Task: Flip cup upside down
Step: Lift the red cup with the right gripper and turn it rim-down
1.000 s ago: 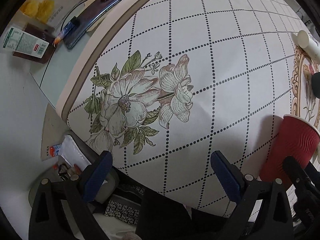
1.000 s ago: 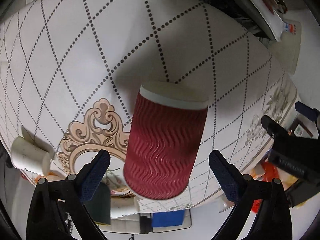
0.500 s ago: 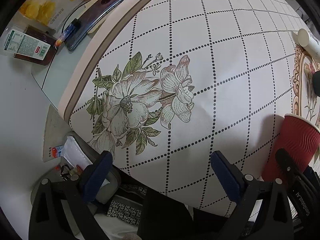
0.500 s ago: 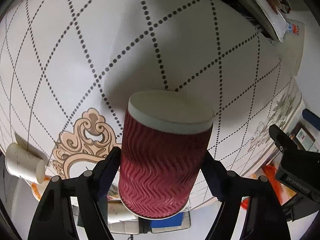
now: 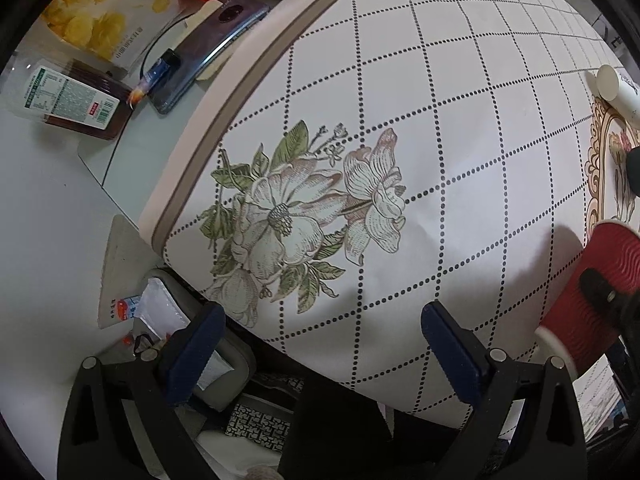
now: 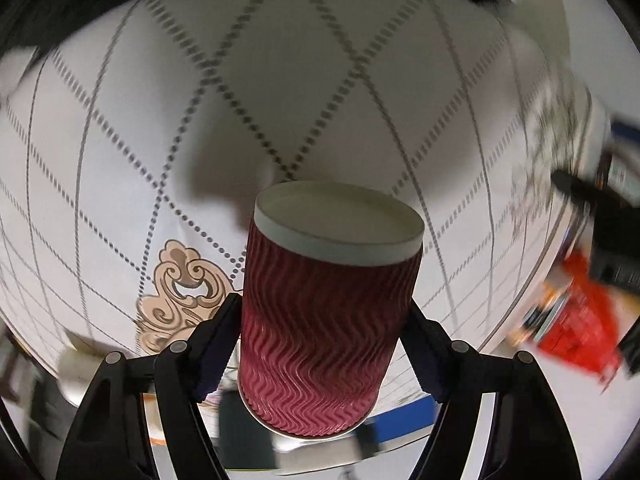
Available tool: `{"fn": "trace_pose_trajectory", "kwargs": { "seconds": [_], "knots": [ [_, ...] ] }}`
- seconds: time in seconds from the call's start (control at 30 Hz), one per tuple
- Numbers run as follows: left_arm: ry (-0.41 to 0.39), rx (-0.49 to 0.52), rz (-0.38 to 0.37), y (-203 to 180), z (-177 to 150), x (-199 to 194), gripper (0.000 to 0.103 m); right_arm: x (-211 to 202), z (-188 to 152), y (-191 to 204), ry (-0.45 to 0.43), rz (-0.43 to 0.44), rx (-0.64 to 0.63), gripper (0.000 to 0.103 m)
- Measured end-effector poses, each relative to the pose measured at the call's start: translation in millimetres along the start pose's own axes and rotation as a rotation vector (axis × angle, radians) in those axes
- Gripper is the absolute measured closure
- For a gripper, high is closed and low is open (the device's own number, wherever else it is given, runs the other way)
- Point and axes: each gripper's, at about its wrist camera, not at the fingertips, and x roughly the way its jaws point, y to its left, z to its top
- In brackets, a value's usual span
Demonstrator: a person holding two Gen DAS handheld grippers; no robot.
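1. So, the right gripper (image 6: 322,344) has its two fingers pinched on the red ribbed cup (image 6: 326,320), one pad on each side of the wall, roughly at mid-height.
2. Cup's position: it sits between those fingers with its long axis running away from the camera, the flat white closed end pointing out over the patterned tablecloth (image 6: 320,80) and the wider rim end back near the gripper body. From the left wrist view the same cup (image 5: 588,300) shows at the far right edge, leaning, with the rim low. Looks lifted off the table, but I can't say for sure.
3. The left gripper (image 5: 324,348) is spread wide with nothing in it, hanging over the near table edge by the printed flower (image 5: 296,216). The cup lies well off to its right, so the right hand is clearly the one doing the job.
4. My read: the flip is partway in, and what matters next is getting the rim facing straight down at the cloth before setting it down. The right view is blurry, so fine detail is shaky.
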Motion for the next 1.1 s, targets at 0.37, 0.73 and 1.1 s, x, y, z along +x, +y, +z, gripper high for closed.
{"fn": "trace_pose_trajectory", "kwargs": {
  "seconds": [0.37, 0.73, 1.1],
  "knots": [
    [-0.038, 0.042, 0.004, -3, 12, -17, 0.002, 11, -29, -56, 0.075, 0.355, 0.489, 0.025],
    [-0.075, 0.119, -0.002, -30, 20, -33, 0.002, 48, -89, -45, 0.207, 0.752, 1.036, 0.025],
    [-0.086, 0.192, 0.003, -52, 23, -36, 0.002, 66, -122, -8, 0.235, 1.083, 1.455, 0.025]
  ]
}}
